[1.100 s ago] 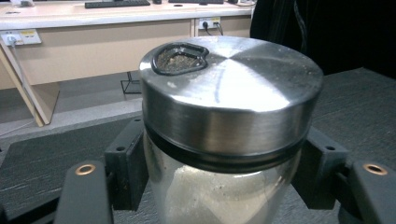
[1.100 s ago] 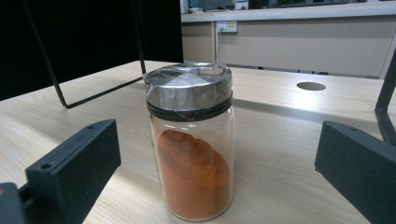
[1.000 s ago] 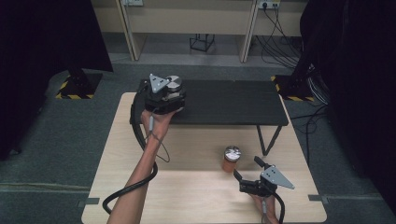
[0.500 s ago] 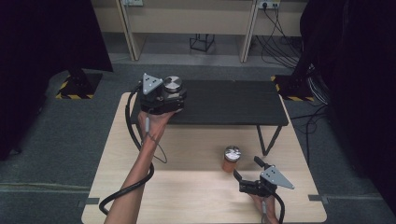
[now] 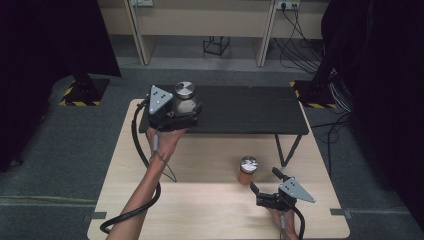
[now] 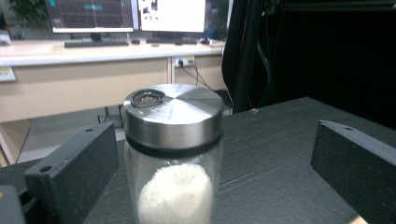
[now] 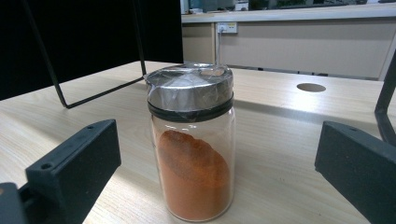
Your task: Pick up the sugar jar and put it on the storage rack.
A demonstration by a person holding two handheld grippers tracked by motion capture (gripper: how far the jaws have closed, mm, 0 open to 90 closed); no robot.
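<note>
White jar set on the shelf, orange jar yet to go.

The left gripper [image 5: 186, 107] has just been opening and now stands wide around the white-powder jar [image 6: 173, 154], which sits upright on the black shelf [image 5: 240, 107] at about 11 o'clock of the tabletop [image 5: 200, 210]; its pads stand clear of the glass, so that placement looks done. The orange-spice jar [image 7: 191, 140] stands upright on the tabletop at about 4 o'clock, just in front of the right gripper [image 5: 267, 185], whose jaws are spread wide to either side without touching it. Judging from this, what remains is backing the left gripper away, then closing on the orange-spice jar and lifting it up beside the first.
</note>
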